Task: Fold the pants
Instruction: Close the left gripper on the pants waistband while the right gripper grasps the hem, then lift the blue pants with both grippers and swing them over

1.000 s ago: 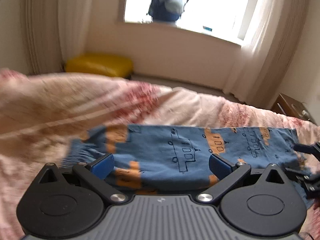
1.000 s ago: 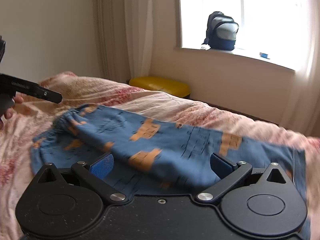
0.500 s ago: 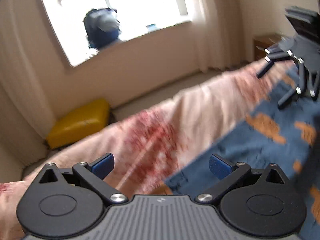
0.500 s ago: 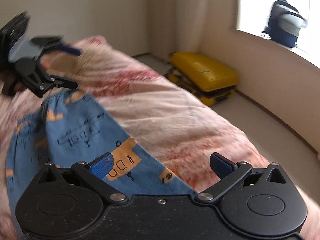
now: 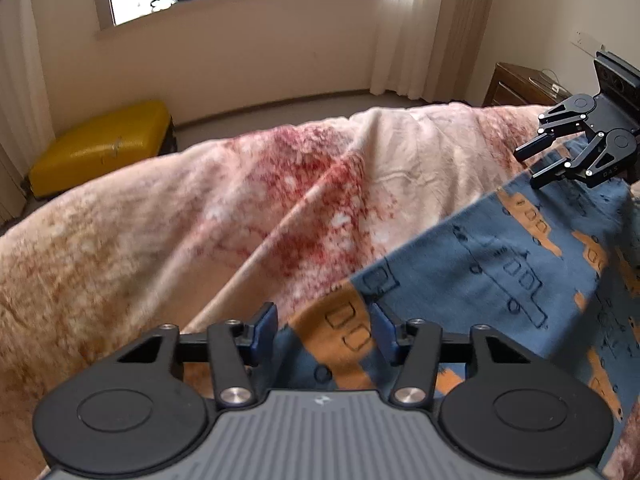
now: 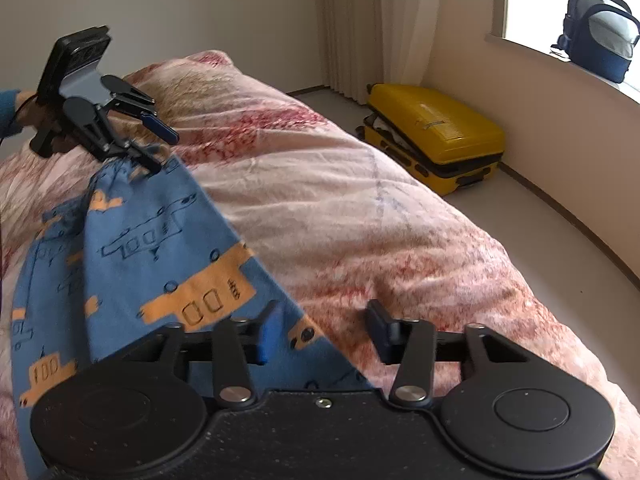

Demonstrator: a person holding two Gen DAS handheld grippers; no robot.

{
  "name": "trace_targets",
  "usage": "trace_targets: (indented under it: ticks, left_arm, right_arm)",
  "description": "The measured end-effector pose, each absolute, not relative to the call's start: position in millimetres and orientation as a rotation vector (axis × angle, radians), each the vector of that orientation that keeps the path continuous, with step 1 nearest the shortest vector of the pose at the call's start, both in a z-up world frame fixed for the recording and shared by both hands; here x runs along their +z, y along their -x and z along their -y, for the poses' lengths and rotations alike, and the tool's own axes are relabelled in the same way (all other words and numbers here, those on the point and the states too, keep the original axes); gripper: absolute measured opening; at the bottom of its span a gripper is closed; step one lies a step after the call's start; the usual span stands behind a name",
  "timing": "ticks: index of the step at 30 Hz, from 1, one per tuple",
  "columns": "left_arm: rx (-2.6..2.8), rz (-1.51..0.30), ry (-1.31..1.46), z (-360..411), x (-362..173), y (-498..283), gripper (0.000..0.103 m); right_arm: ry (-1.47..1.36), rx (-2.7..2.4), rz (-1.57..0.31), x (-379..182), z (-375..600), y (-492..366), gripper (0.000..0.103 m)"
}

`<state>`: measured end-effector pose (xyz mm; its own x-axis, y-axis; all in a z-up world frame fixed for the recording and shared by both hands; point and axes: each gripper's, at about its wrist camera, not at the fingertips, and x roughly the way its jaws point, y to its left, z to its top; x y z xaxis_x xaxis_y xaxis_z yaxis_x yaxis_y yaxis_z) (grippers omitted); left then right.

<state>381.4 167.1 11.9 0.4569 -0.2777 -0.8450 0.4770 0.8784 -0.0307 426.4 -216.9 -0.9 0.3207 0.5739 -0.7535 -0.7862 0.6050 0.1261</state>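
Item: pants [image 5: 520, 280], flat on bed [image 5: 200, 208]. My 2 grippers, left [image 5: 324, 326] and right [image 6: 320, 330], half-open, jaws just closing over far-edge corners, nothing pinched yet; seat both layers before lifting

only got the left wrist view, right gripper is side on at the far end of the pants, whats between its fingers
observer: The right gripper straddles the edge of the pants: one finger over blue fabric, the other over the blanket. Its jaws have just been closing, but a gap remains and the pads aren't pressing.
operator: how does my end look from there
observer: The left gripper sits at the gathered waistband. Its jaws have just been closing too, with fabric bunched by the lower finger, not clamped as far as I can tell.
operator: that yellow suitcase shut
observer: No, it's ajar, with clothes showing at the seam.
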Motion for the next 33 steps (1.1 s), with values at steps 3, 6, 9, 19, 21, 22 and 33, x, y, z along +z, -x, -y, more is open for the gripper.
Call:
trace_targets:
  ticks: [3,6,9,19,21,22,33]
  left_arm:
    - [-0.413,-1.021,-0.230,-170.4,8.2,-382.2,0.038]
    - [-0.381,-1.001,-0.211,-168.2,11.0,-376.3,0.016]
    - [-0.340,-0.949,-0.310,-154.9,17.3,-362.4,0.004]
    - [-0.126,-0.664,-0.284,-142.8,61.8,-347.5,0.001]
    - [-0.086,-0.637,-0.267,-144.0,65.7,-355.3,0.001]
    - [-0.068,-0.643,-0.262,-145.5,65.2,-360.5,0.001]
    - [0.014,-0.757,-0.246,-156.6,18.0,-400.3,0.002]
  right_arm:
    - [0.344,0.919,-0.881,-1.9,216.5,-420.8,0.039]
    - [0.384,0.914,-0.887,-2.7,212.4,-415.4,0.024]
    - [0.418,0.891,-0.864,-2.6,208.1,-407.0,0.003]
    - [0.539,0.659,-0.607,37.9,189.6,-399.3,0.000]
    - [0.555,0.608,-0.547,44.7,182.5,-409.7,0.000]
    - [0.550,0.591,-0.542,45.8,178.4,-418.1,0.000]
    - [0.548,0.519,-0.666,-20.0,146.0,-484.1,0.000]
